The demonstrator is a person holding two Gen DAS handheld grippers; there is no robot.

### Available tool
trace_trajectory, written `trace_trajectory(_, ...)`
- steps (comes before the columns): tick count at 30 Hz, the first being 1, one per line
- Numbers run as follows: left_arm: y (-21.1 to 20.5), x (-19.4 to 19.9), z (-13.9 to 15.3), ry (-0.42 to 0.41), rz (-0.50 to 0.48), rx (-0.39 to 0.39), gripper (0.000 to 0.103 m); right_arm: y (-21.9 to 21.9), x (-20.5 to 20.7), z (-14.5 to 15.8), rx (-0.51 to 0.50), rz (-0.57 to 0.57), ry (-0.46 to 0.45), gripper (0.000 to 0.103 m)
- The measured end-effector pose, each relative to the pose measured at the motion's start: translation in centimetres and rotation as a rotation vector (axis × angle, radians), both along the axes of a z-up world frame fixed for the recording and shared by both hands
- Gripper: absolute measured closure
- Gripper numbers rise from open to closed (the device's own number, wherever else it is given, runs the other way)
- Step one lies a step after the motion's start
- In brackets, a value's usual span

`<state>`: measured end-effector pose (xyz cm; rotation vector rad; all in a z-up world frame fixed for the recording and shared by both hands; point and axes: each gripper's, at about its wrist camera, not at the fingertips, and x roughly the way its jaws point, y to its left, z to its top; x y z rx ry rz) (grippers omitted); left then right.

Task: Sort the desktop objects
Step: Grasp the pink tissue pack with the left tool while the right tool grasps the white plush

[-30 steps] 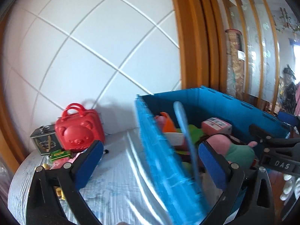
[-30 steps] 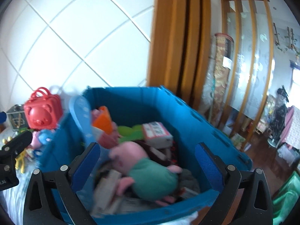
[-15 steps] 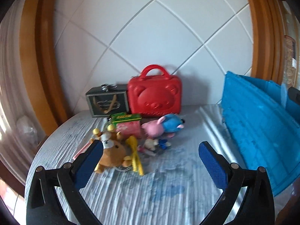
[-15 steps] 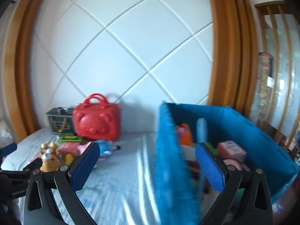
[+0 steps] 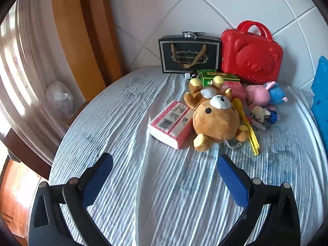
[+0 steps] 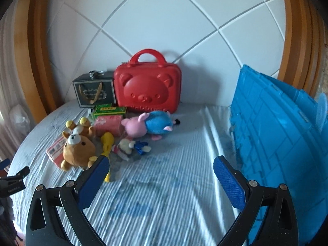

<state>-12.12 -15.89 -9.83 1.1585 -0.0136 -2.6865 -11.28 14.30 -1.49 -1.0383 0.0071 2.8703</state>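
Observation:
A brown bear plush lies on the striped tablecloth beside a red-and-white tissue pack. A pink-and-blue pig plush, a yellow tool and a small white plush lie close by. Behind them are a green box and a pink box. My left gripper hovers open just in front of the bear and pack. My right gripper is open too, between the toys and the blue crate. Both hold nothing.
A red bear-faced case and a black gift box stand against the white tiled wall. Wooden frames flank the wall. The round table's edge curves away at the left. The left gripper's tip shows at the right view's left edge.
Both grippers have swung left, away from the blue crate's inside, and come down toward the pile of toys. The left one has closed in on the bear and tissue pack.

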Motion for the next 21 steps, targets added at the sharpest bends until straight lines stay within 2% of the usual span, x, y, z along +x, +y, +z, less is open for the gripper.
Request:
trace_trajectory(4, -0.1, -1.4, -1.4, -0.015, -0.013, 0.04, 0.0, -1.0, -2.6, -2.2, -0.002, 0.014, -0.06, 0.0)
trace_trajectory(9, 0.7, -4.3, -3.1, -0.04, -0.043, 0.039, 0.0, -1.8, -5.7, -4.7, 0.005, 0.049, -0.115, 0.0)
trace_trajectory(13, -1.3, -7.8, -4.6, -0.091, -0.026, 0.03, 0.0, -1.9, -8.6, -7.3, 0.027, 0.08, -0.19, 0.0)
trace_trajectory(15, -2.3, -9.9, -5.5, -0.13, -0.029, 0.004, 0.0, -1.9, -10.1, -8.6, 0.042, 0.102, -0.22, 0.0)
trace_trajectory(21, -3.1, -15.6, -9.1, -0.256, -0.149, -0.091, 0.0, -2.8, -15.4, -11.9, 0.092, 0.188, -0.302, 0.0)
